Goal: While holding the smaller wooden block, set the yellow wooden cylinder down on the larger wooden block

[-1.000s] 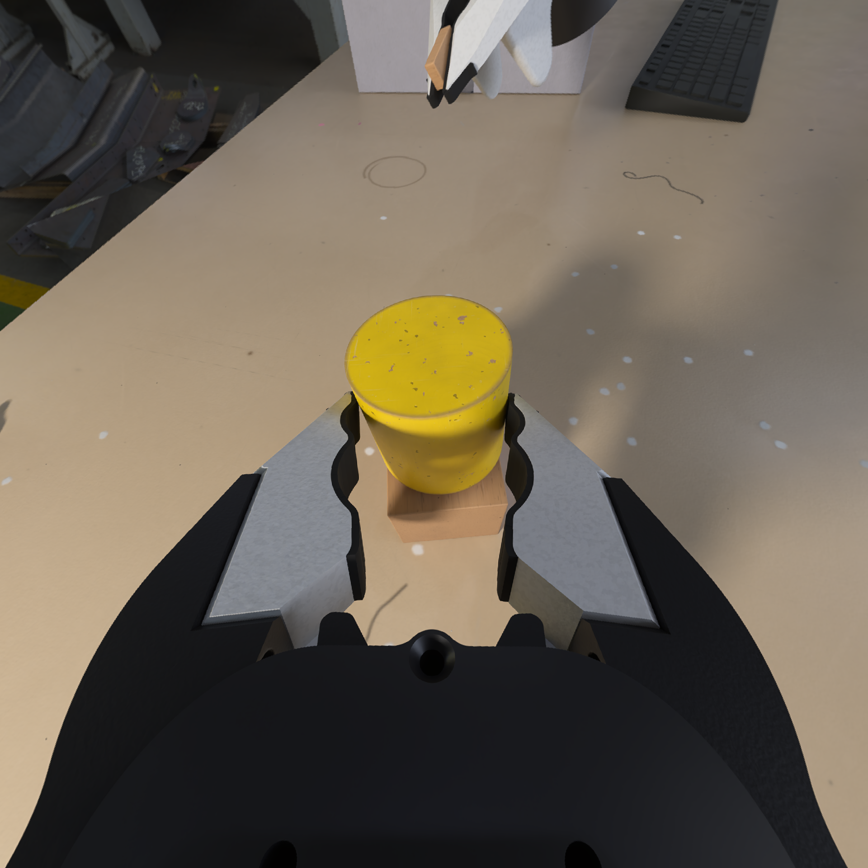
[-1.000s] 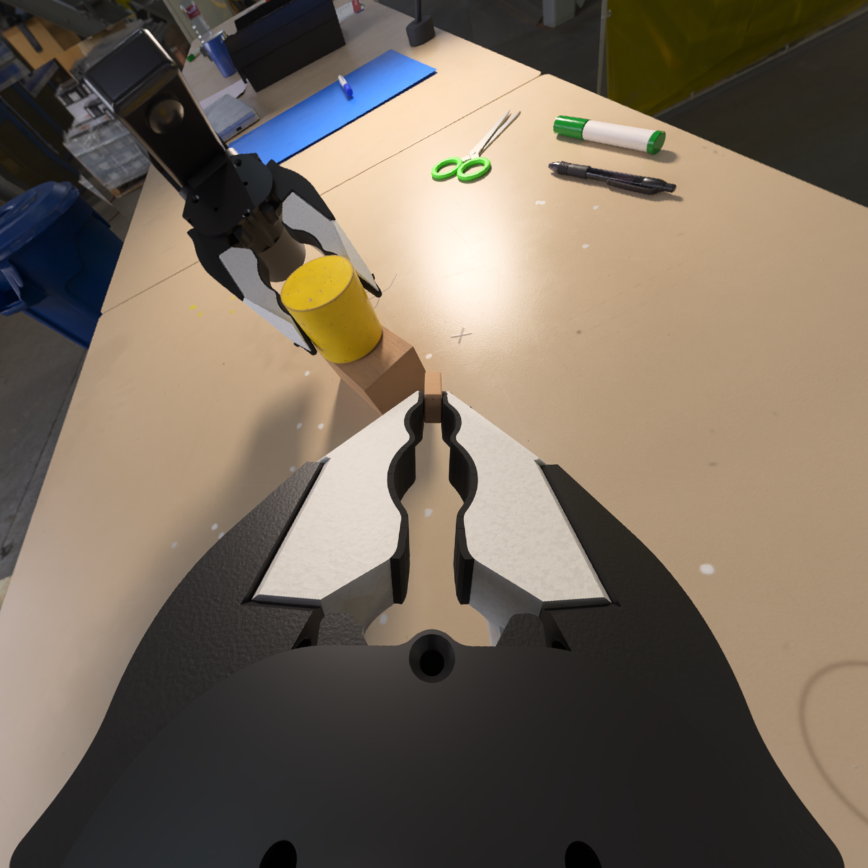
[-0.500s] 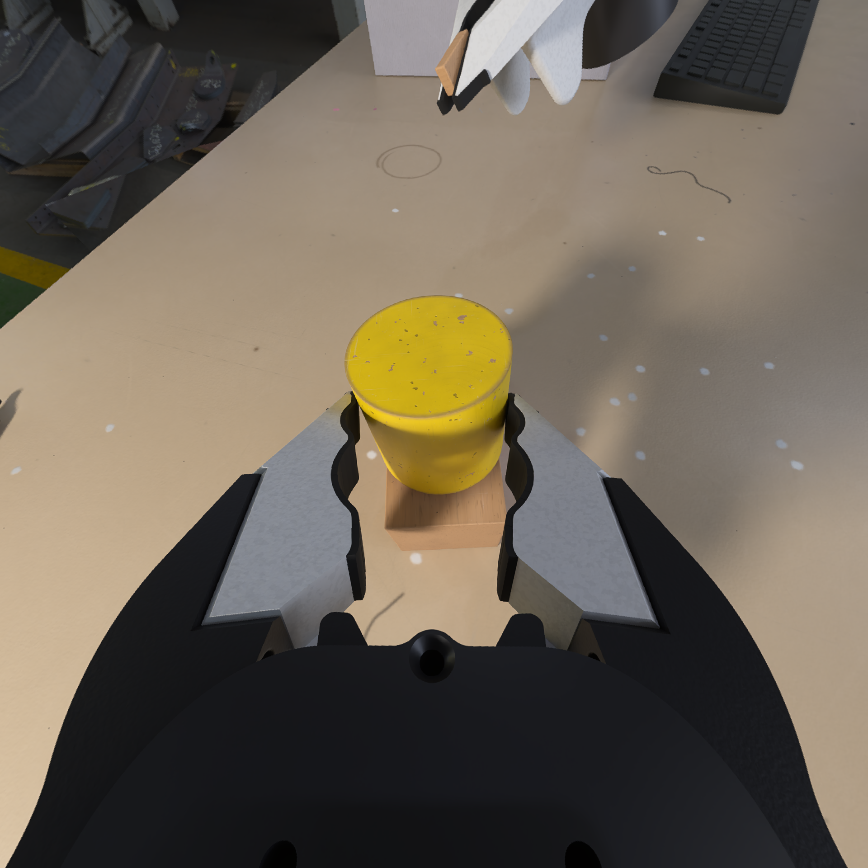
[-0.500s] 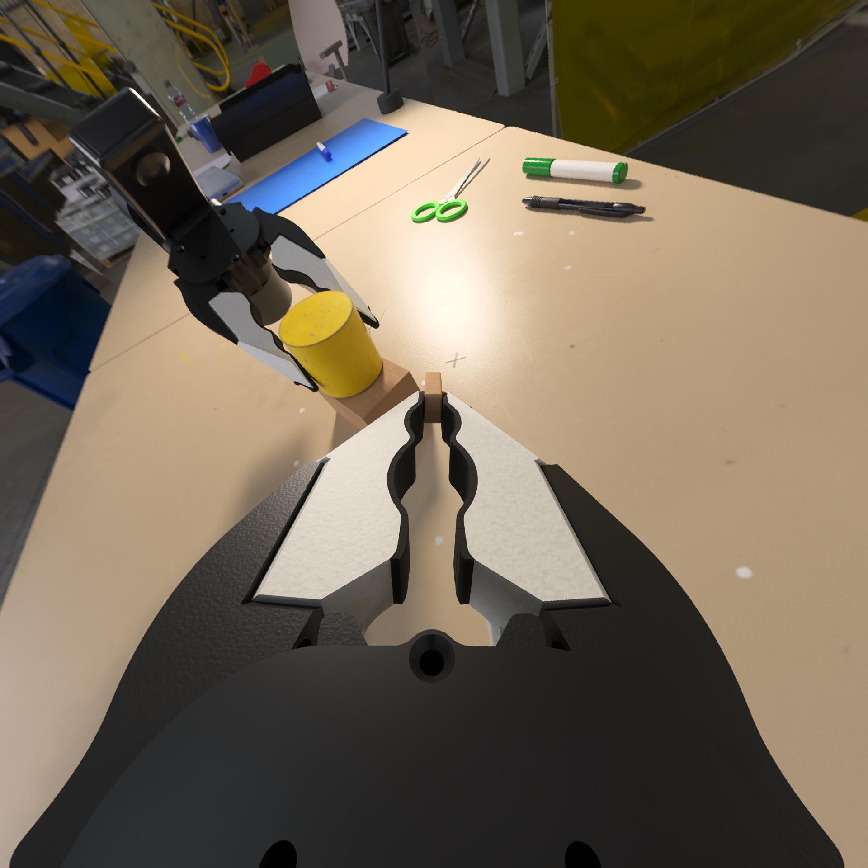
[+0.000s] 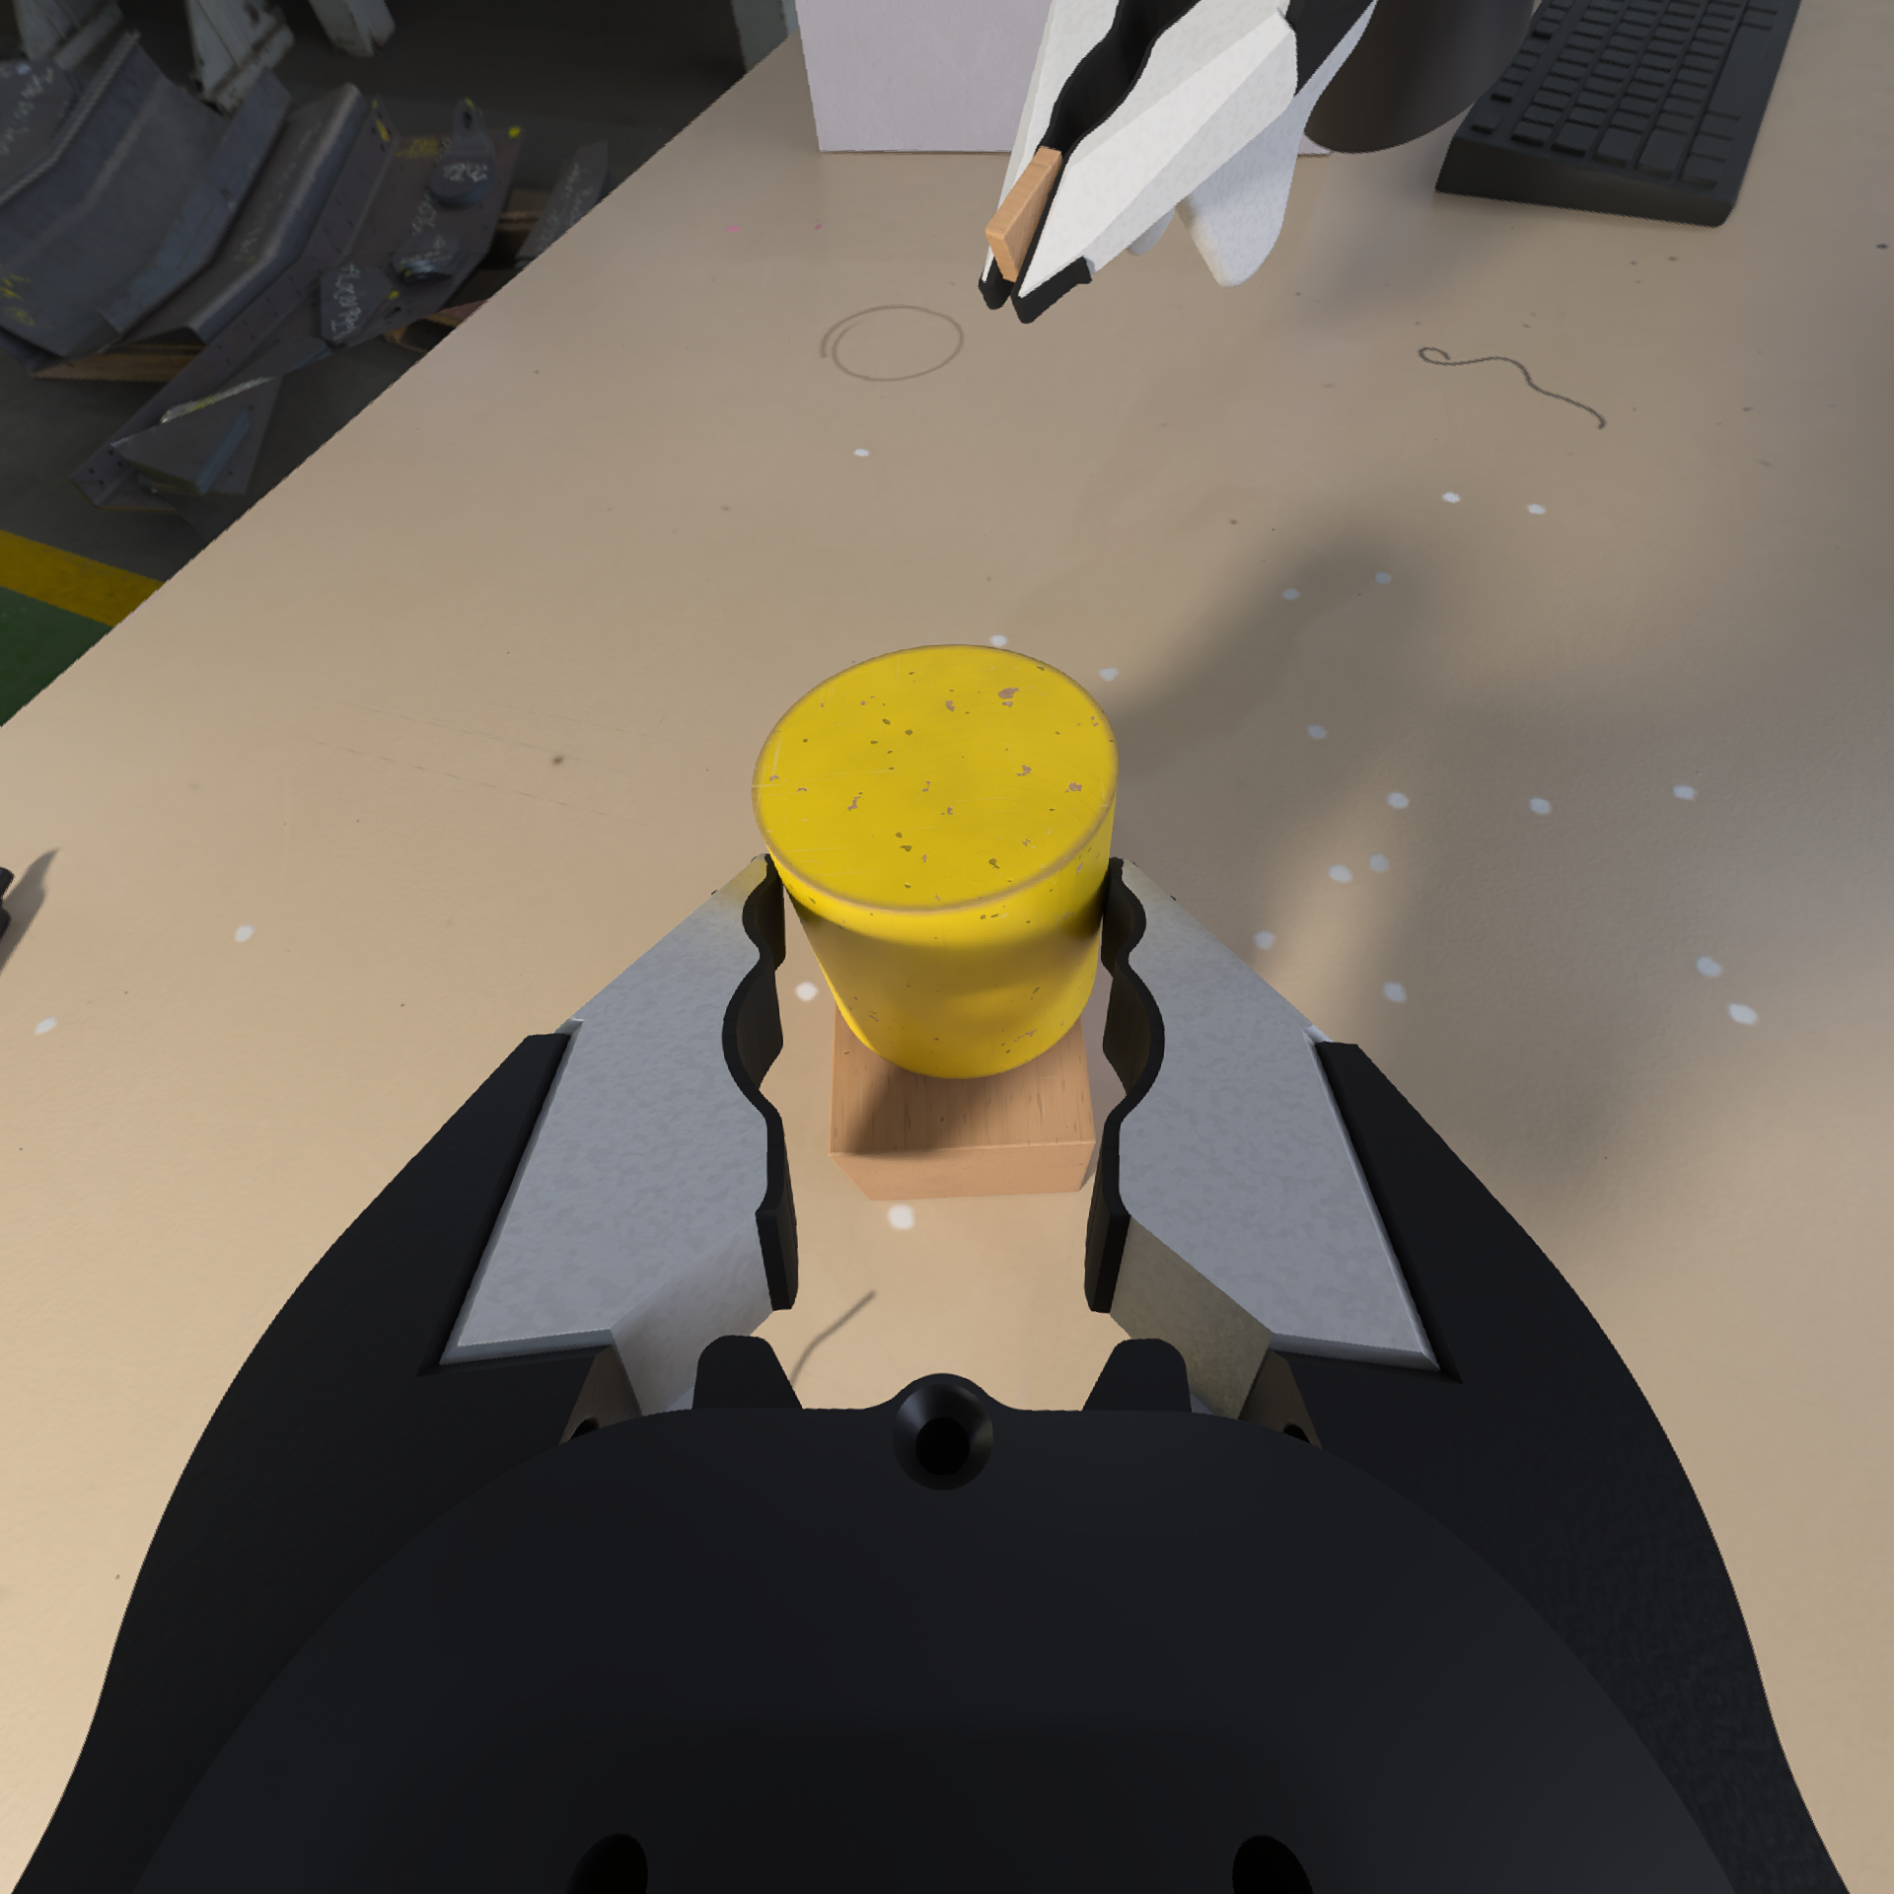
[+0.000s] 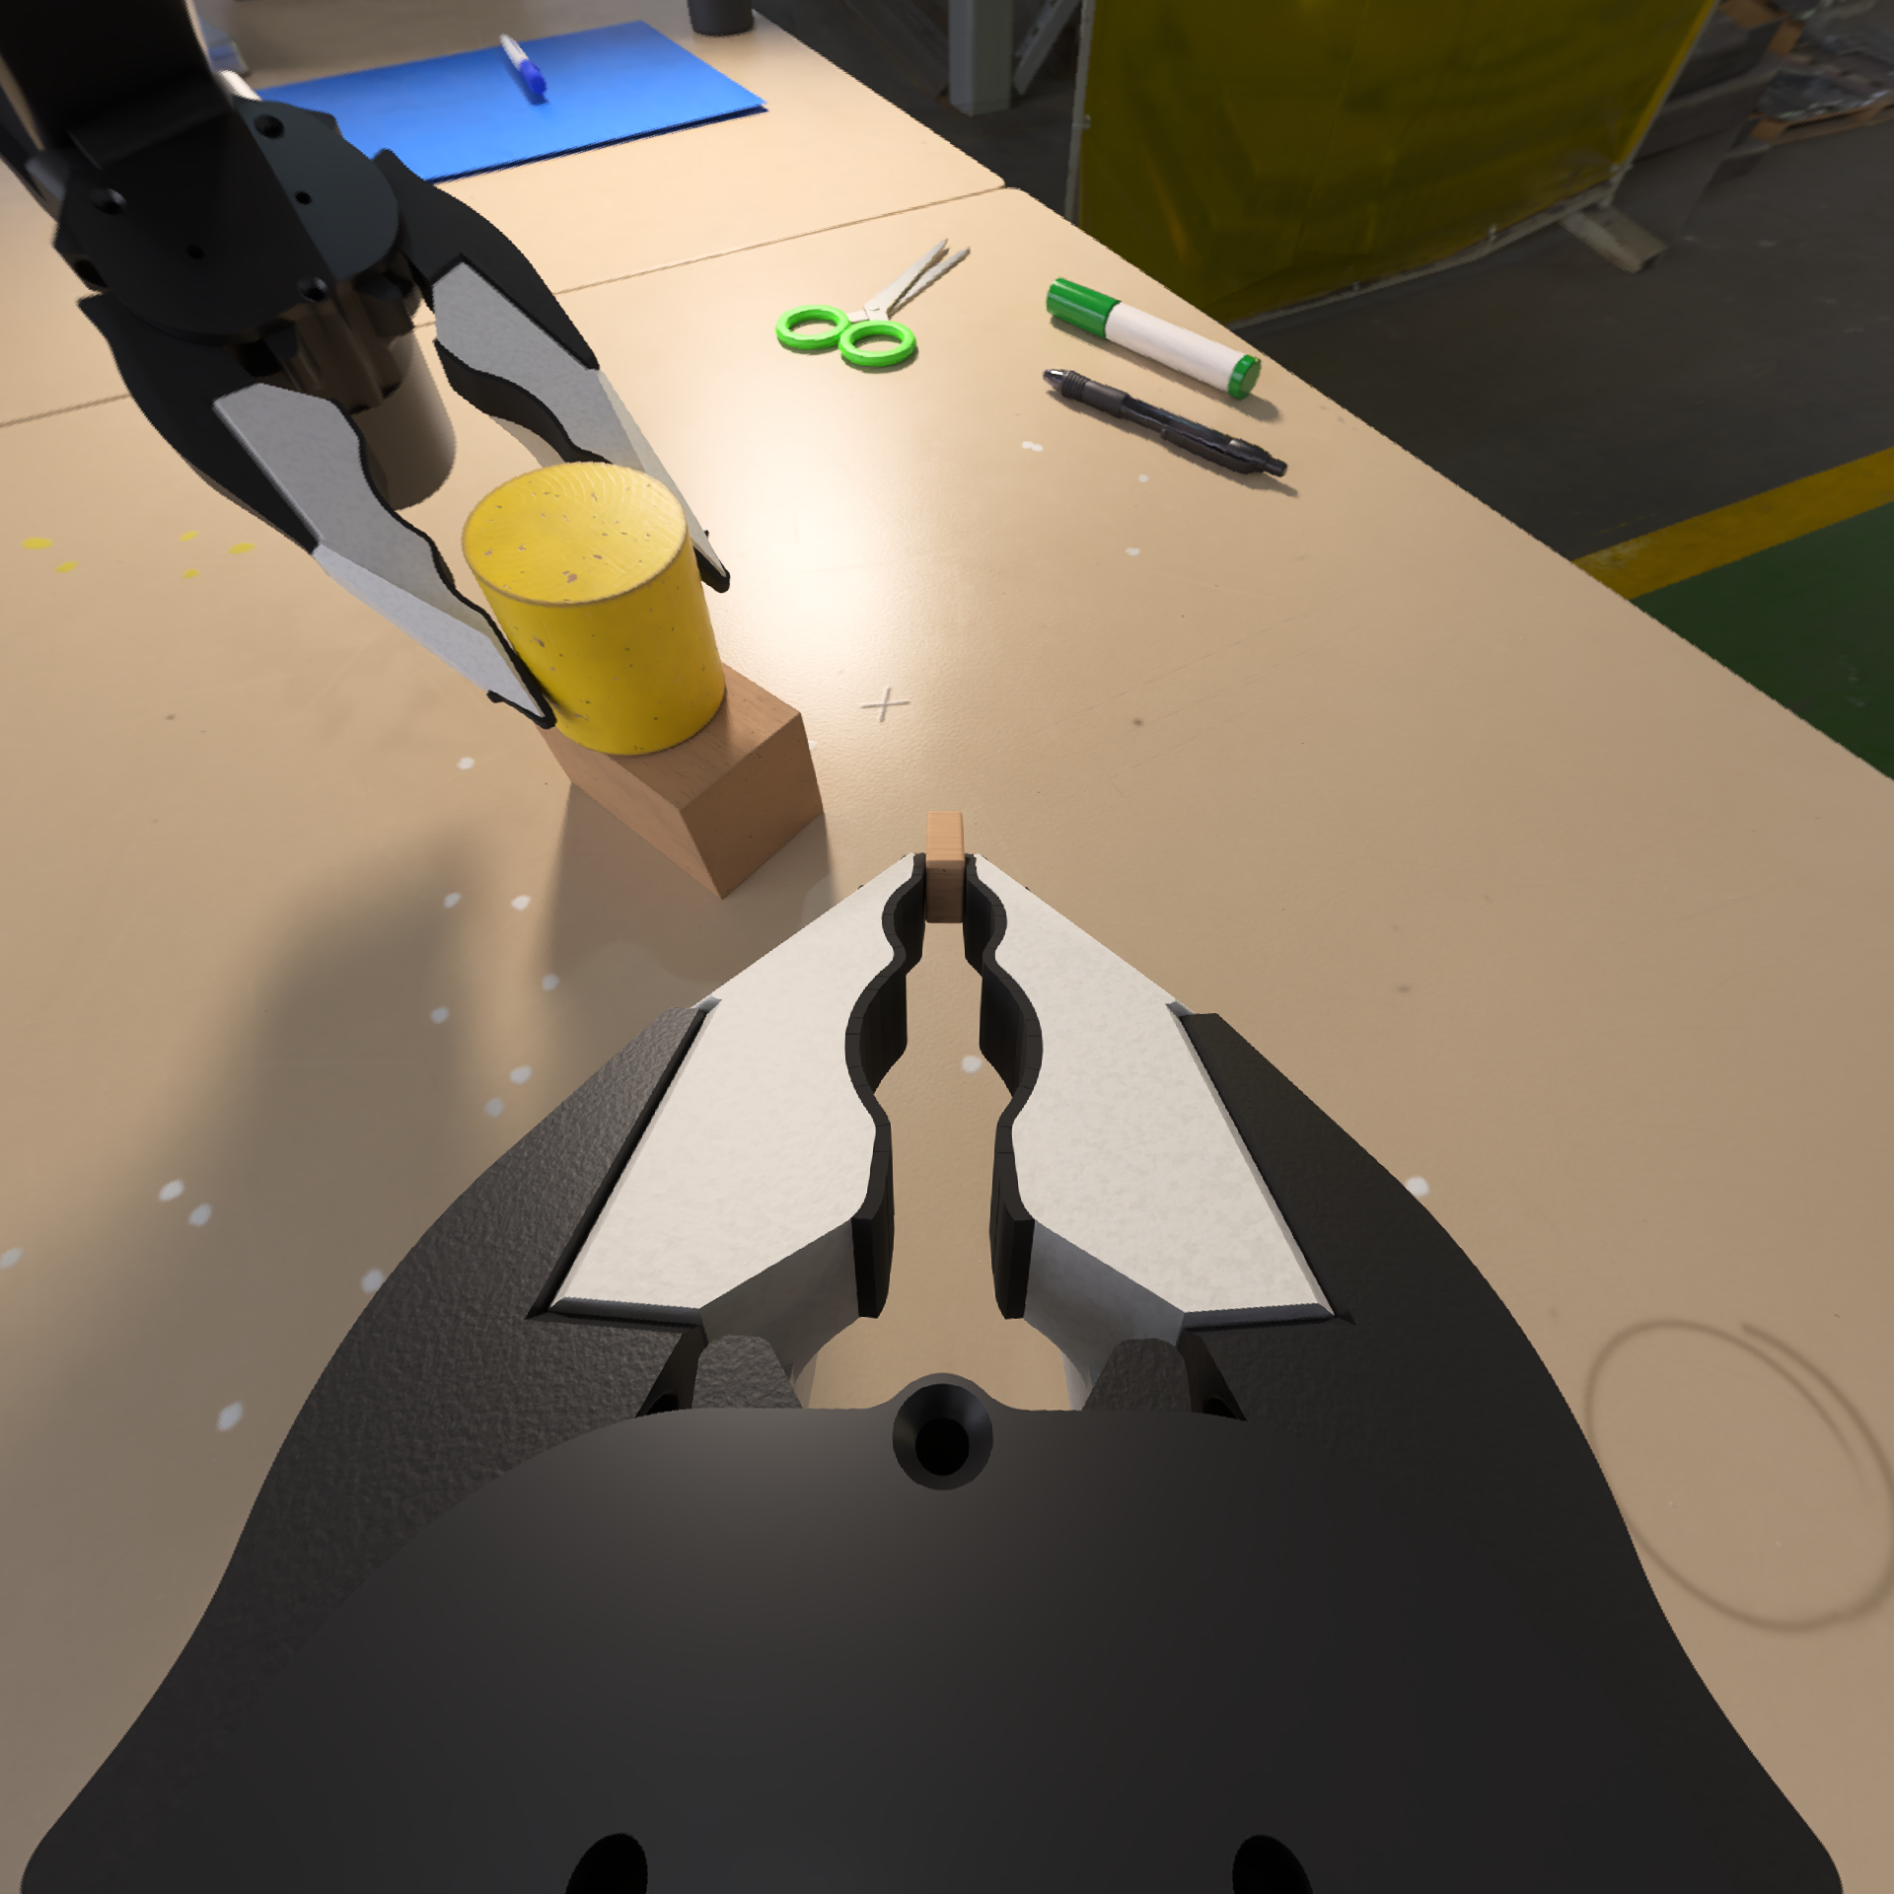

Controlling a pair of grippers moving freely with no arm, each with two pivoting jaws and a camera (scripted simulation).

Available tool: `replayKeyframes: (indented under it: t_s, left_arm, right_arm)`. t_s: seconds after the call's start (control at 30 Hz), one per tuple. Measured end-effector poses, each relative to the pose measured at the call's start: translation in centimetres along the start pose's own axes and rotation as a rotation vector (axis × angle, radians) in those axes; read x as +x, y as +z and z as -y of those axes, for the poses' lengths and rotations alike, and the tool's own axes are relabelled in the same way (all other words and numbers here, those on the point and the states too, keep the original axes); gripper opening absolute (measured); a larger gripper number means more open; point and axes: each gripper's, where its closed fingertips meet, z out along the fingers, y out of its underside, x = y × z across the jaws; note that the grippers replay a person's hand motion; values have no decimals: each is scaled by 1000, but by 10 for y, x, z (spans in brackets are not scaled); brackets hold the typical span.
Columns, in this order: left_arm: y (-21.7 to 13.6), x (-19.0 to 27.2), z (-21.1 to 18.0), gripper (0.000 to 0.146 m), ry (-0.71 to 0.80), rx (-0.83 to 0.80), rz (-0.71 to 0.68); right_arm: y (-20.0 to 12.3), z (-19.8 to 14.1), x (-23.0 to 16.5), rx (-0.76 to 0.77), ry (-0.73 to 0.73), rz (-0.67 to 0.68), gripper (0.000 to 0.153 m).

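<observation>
Placing step: yellow cylinder (image 5: 938,851) pinched in left hand-held gripper (image 5: 938,902), seemingly seated atop big block (image 6: 717,789); small block (image 6: 944,866) clamped in right hand-held gripper (image 6: 944,871) near that block; next, ease jaws apart.

You've got a tan table (image 6: 1230,820) with white paint specks, a pencilled circle (image 5: 892,343) and a squiggle (image 5: 1517,384) on it. The larger wooden block (image 6: 733,794) sits directly on the tabletop. Further out you have green-handled scissors (image 6: 866,323), a green-capped marker (image 6: 1153,338) and a dark pen (image 6: 1163,422) just beside it. A blue sheet (image 6: 533,103) with a blue pen (image 6: 523,67) on it lies at the far end. In the left wrist view, a black keyboard (image 5: 1630,103) and a white box (image 5: 912,77) sit at the far edge.
</observation>
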Motion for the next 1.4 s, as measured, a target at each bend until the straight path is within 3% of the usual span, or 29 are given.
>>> replayKeyframes:
  t_s: [0.4,0.6,0.83,1.03,1.17,1.23,1.4]
  left_arm:
    - [-2,0,6,68,71,90,83]
    - [-29,3,21,69,95,210,143]
    - [-67,4,31,44,109,284,188]
    - [-59,-2,27,33,137,253,212]
    - [-57,-4,27,4,112,289,215]
    - [-58,-8,28,2,98,305,253]
    - [-58,-32,26,1,-174,279,361]
  right_arm:
    - [6,2,6,12,62,-140,6]
    - [7,3,9,-14,61,-226,6]
    - [7,3,9,-3,73,-261,6]
    - [9,4,9,-29,59,-263,6]
    - [9,4,10,-36,65,-272,6]
    - [9,4,10,-37,65,-287,6]
    - [11,8,6,-3,60,-348,6]
